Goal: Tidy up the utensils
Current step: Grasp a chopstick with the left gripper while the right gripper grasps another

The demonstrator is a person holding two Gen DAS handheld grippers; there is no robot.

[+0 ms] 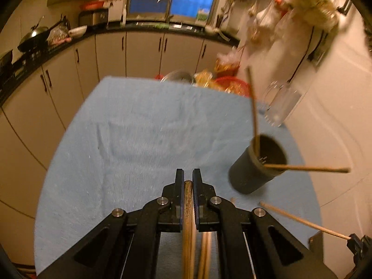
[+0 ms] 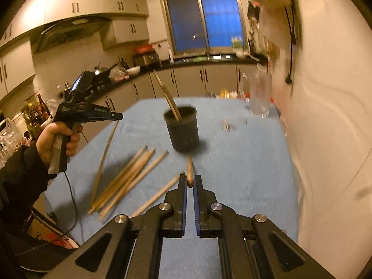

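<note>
Two chopsticks (image 1: pixel 254 114) already stand in the black cup (image 2: pixel 183 130) on the blue-clothed counter (image 2: pixel 244 167), so sorting is under way but, I judge, far from done. The left gripper (image 1: pixel 188 179) has its jaws clenched on one chopstick (image 2: pixel 104 153), hanging from them above the cloth, and the right gripper (image 2: pixel 190 183) has its jaws clenched on another (image 1: pixel 304 220), its tip poking out between them. About five or six loose sticks (image 2: pixel 125 181) lie left of the cup, too blurred for a firm count, and one glass jug (image 2: pixel 259 95) stands behind.
</note>
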